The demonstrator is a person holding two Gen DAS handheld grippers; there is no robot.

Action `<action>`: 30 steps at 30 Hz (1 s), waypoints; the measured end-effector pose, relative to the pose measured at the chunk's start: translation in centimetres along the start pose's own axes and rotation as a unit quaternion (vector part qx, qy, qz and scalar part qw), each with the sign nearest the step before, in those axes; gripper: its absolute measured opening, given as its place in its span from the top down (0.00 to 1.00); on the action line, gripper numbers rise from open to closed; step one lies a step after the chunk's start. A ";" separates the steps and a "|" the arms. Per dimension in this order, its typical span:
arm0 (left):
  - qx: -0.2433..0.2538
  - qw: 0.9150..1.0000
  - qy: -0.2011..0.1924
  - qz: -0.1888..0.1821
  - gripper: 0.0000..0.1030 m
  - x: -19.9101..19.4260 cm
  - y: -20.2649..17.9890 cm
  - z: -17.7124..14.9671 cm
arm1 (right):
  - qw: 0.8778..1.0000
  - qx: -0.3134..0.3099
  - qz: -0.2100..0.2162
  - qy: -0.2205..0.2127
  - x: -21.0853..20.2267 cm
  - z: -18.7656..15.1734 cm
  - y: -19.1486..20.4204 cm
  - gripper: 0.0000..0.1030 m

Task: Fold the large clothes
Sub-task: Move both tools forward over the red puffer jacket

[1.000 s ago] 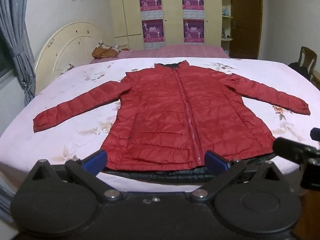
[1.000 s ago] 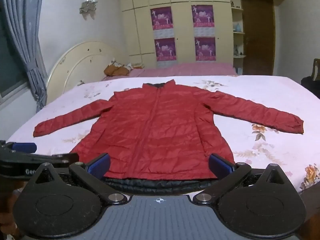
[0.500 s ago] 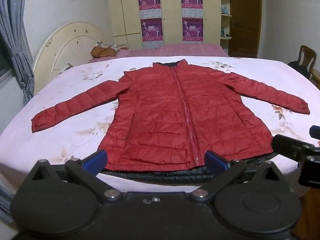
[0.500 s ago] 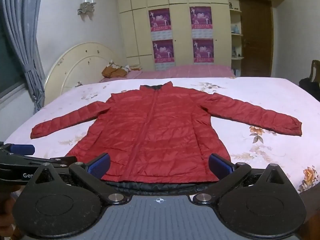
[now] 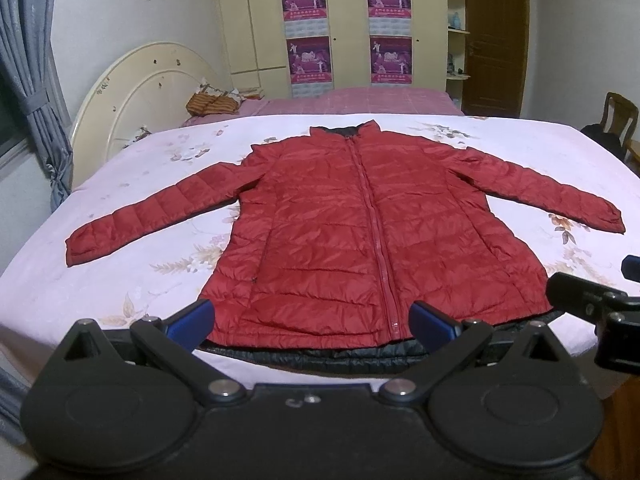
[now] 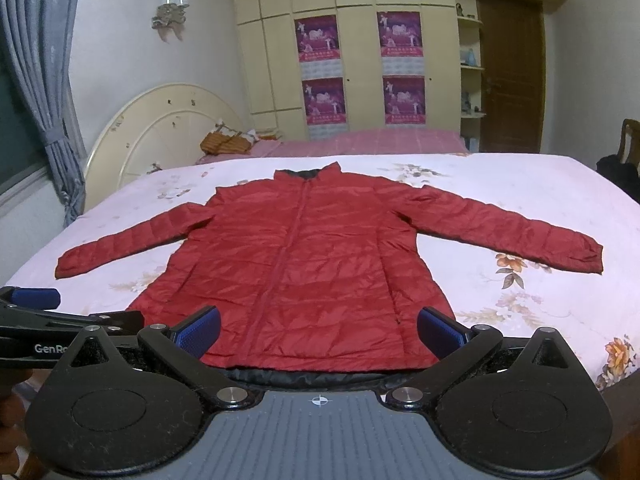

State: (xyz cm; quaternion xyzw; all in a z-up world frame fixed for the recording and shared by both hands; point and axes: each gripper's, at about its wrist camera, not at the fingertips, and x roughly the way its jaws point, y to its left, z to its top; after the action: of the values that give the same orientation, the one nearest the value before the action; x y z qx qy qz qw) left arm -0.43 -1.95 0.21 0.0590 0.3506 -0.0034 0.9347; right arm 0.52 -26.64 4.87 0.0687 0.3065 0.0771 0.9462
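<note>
A red jacket (image 5: 360,232) lies flat on the bed (image 5: 160,280), front side up and zipped, with its collar toward the far side and its hem at the near edge. Both sleeves are spread out to the sides and angled down toward the near edge. A strip of dark lining shows along the hem.

The left hand-held gripper (image 5: 312,326) hovers just short of the hem, its two blue-padded fingers (image 5: 192,322) spread wide apart with nothing between them. The right hand-held gripper (image 6: 320,330) hangs at the same edge of the bed, likewise wide open and holding nothing; its blue pads (image 6: 440,332) sit in front of the lower corners of the jacket (image 6: 304,272) without touching the cloth, as far as can be seen. Each one shows at the edge of the other's view, so they are side by side.

The bed sheet (image 6: 520,320) is pale pink with a flower print. Behind it stand a cream rounded headboard (image 5: 140,96), a tall wardrobe (image 5: 344,20) with four purple posters (image 5: 308,60), a brown door (image 5: 496,36) and a grey curtain (image 5: 28,60) at the left.
</note>
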 end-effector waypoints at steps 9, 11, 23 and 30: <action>-0.002 1.000 0.000 0.003 0.00 0.0 -0.1 0.3 | 1.000 0.002 -0.004 0.003 0.5 -0.1 -0.7 0.00; 0.000 1.000 -0.001 0.004 0.00 0.0 -0.2 0.3 | 1.000 0.002 -0.008 0.003 0.5 -0.1 -0.9 0.00; 0.001 1.000 0.000 0.006 0.00 0.1 -0.3 0.5 | 1.000 0.007 -0.017 -0.001 0.6 -0.1 -1.5 0.00; 0.002 1.000 -0.001 0.009 0.00 0.1 -0.3 0.6 | 1.000 0.013 -0.018 -0.004 0.6 0.1 -1.7 0.00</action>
State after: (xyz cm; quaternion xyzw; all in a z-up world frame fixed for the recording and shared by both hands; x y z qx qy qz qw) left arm 0.08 -2.27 0.57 0.0636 0.3489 0.0045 0.9350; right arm 1.27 -28.24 4.28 0.0759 0.3048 0.0561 0.9477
